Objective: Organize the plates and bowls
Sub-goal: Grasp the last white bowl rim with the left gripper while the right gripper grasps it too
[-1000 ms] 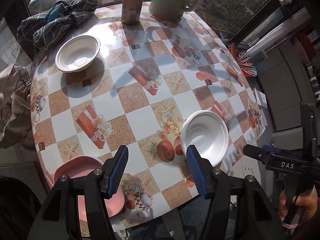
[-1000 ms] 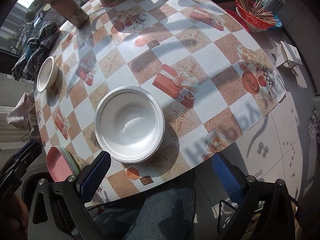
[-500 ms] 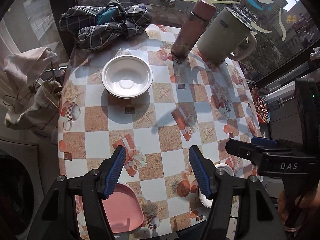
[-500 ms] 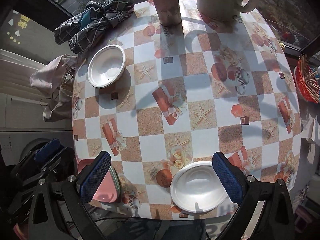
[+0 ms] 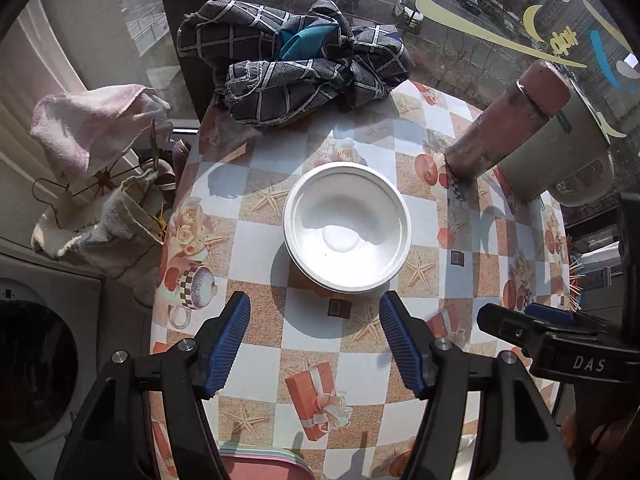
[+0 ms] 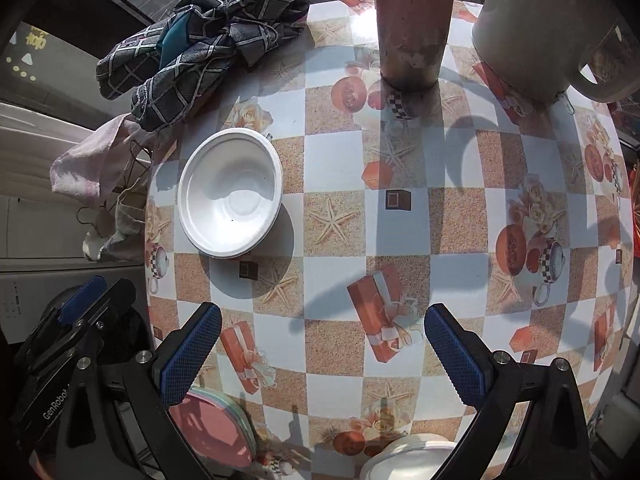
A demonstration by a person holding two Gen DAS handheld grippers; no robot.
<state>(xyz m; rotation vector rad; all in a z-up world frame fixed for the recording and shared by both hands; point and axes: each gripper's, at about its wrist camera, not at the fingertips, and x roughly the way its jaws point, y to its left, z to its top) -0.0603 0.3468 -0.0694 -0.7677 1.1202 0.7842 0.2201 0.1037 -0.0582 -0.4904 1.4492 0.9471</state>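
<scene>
Near the centre of the left wrist frame: white bowl (image 5: 347, 227), upright on the checkered tablecloth (image 5: 260, 236), just beyond the tips of the left gripper (image 5: 315, 344). Left gripper spread wide, blue pads apart, nothing between them, not touching the bowl. Same bowl at left of centre in the right wrist frame (image 6: 231, 192), close to the table edge. Right gripper (image 6: 322, 354) also spread wide and holding nothing, over a gift-box print, well apart from that bowl. Second white bowl (image 6: 404, 458) at the bottom edge of the right wrist frame, partly cut off. Stack of plates (image 6: 214, 428), pink on top, at lower left of that frame, partly behind a finger; seen too at the bottom edge of the left wrist frame (image 5: 262, 466). At the top of both frames: crumpled dark plaid cloth (image 5: 292, 64), brownish flask (image 5: 504, 120), cream jug (image 6: 532, 28).
</scene>
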